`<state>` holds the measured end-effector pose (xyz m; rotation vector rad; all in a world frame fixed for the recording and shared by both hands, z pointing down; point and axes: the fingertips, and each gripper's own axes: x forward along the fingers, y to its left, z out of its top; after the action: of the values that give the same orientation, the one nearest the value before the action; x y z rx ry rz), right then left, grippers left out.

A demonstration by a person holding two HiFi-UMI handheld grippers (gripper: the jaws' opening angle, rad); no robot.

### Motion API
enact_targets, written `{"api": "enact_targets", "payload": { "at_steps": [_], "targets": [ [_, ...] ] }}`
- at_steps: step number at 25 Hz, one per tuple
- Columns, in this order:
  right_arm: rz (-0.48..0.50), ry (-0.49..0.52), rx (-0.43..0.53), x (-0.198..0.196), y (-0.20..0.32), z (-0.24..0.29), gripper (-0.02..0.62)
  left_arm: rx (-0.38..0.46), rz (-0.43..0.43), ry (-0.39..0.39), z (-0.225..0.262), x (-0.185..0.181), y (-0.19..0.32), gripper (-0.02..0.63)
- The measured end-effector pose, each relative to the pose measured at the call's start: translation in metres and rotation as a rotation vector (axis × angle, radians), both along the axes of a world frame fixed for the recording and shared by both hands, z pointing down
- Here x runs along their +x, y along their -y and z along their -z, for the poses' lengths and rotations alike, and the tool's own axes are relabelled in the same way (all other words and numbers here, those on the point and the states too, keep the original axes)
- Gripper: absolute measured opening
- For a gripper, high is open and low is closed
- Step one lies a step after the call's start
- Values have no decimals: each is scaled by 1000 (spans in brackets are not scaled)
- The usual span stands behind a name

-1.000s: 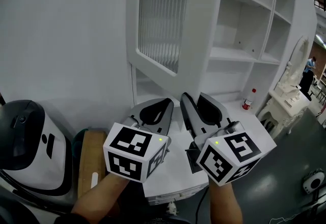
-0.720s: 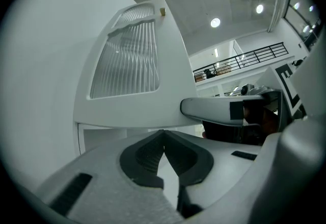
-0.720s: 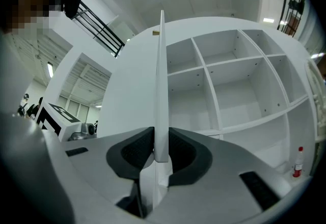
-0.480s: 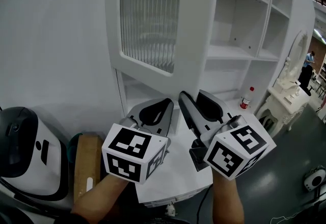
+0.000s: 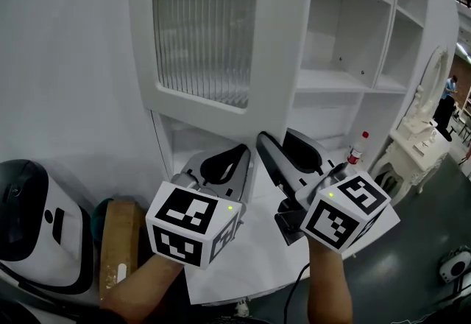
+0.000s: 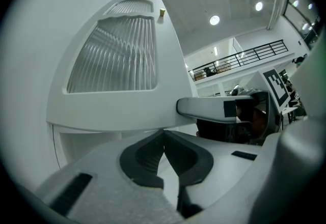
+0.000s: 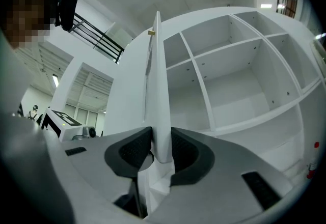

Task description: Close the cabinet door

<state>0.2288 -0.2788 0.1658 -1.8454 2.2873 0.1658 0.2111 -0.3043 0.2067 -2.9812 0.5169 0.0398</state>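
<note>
Evidently the closing swing is only just beginning: the cabinet door [image 5: 210, 28] is standing wide open, its free edge sitting between the right gripper [image 7: 162, 141] fingers, which are opening and seem to be coming off the panel. The left gripper [image 6: 164, 134] fingers are pressing together on nothing, with the door's ribbed glass rising just beyond and above them. Open shelves [image 7: 229, 75] are lying beyond the right fingers. Next, I judge, the door is needing a steady push toward those shelves until it seats.
</note>
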Motion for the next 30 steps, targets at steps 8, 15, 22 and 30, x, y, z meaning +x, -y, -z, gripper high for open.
{"api": "enact_targets", "payload": {
  "at_steps": [8, 15, 22, 30],
  "targets": [
    [45, 4, 11, 24, 16, -2, 124, 12, -1, -4, 0, 21, 5, 12],
    [70, 7, 15, 40, 32, 0, 135, 19, 28, 0, 4, 34, 19, 14],
    [84, 7, 4, 53, 43, 1, 141, 11, 55, 10, 2, 46, 28, 14],
    [100, -3, -11, 69, 57, 1, 147, 11, 98, 17, 3, 61, 39, 14]
  ]
}}
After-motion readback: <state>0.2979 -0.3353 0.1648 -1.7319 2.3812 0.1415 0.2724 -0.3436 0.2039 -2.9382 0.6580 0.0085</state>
